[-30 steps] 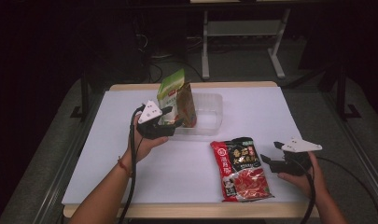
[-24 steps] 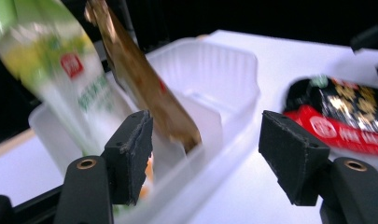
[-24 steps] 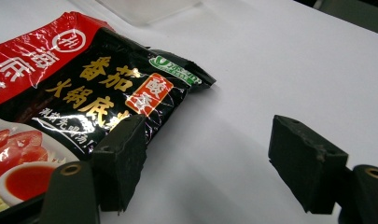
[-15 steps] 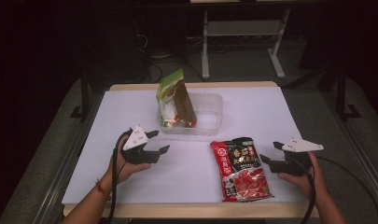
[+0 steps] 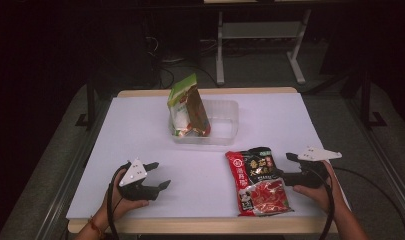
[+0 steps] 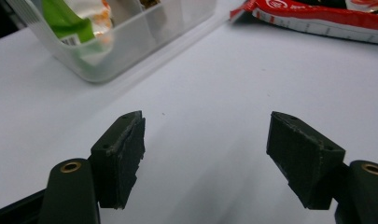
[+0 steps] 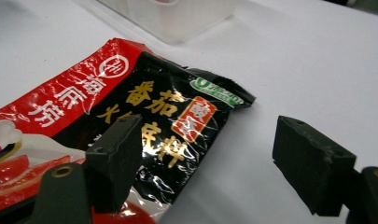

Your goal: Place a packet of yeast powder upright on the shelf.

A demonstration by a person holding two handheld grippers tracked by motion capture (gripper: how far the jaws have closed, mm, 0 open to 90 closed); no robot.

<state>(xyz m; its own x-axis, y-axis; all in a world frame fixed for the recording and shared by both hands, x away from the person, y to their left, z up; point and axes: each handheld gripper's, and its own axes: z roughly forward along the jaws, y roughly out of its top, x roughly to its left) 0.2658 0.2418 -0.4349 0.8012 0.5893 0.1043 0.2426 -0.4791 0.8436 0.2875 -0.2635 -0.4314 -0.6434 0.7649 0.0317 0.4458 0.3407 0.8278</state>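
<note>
A green and brown packet (image 5: 188, 107) stands tilted in the left end of a clear plastic tub (image 5: 230, 125). A red and black packet (image 5: 257, 180) lies flat near the table's front edge. My left gripper (image 5: 159, 174) hovers low over bare white table at the front left. Its jaws have just been opening and nothing is between them (image 6: 206, 123). My right gripper (image 5: 284, 166) is beside the red packet's right edge. Its jaws have also just been opening; they straddle the packet's top corner (image 7: 154, 107) without pressing it.
The table (image 5: 140, 135) is covered in white and ends in a wooden front edge. In the left gripper view the tub (image 6: 130, 42) and green packet (image 6: 70, 18) are ahead to the left, the red packet (image 6: 317, 14) at top right. A metal stand is on the floor behind.
My left gripper has left the green packet standing in the tub and drawn back and down to the front left of the table. The right hand has stayed put.
</note>
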